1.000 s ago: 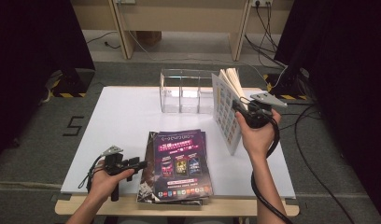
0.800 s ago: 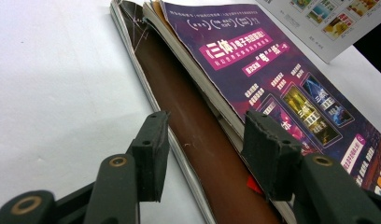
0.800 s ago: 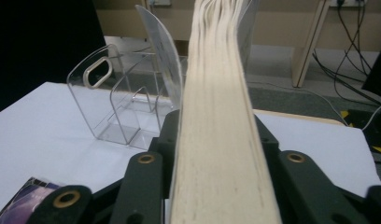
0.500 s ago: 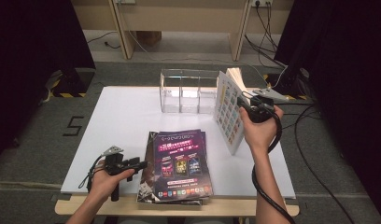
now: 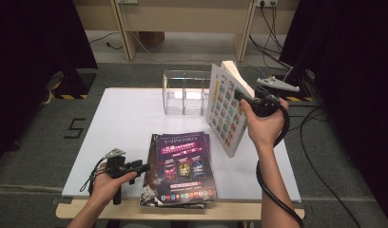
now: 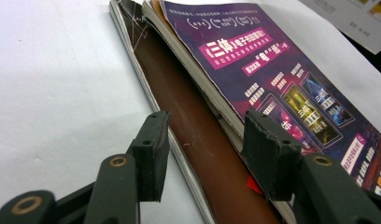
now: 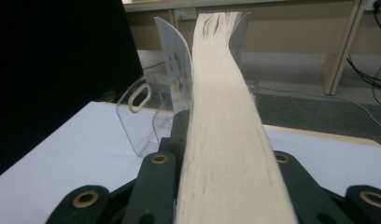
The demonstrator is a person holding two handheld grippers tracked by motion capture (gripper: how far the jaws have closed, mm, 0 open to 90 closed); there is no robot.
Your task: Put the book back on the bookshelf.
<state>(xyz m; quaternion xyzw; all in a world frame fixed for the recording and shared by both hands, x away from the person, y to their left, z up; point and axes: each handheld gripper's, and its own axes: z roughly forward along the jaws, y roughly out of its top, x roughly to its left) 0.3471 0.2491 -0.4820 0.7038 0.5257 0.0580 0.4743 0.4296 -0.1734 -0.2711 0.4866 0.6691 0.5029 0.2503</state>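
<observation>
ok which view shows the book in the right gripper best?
High view: the book shows whole, held upright above the table by the right gripper, patterned cover facing the camera. The right gripper view gives just its page edge clamped between the jaws. The left gripper view catches a white corner.
</observation>
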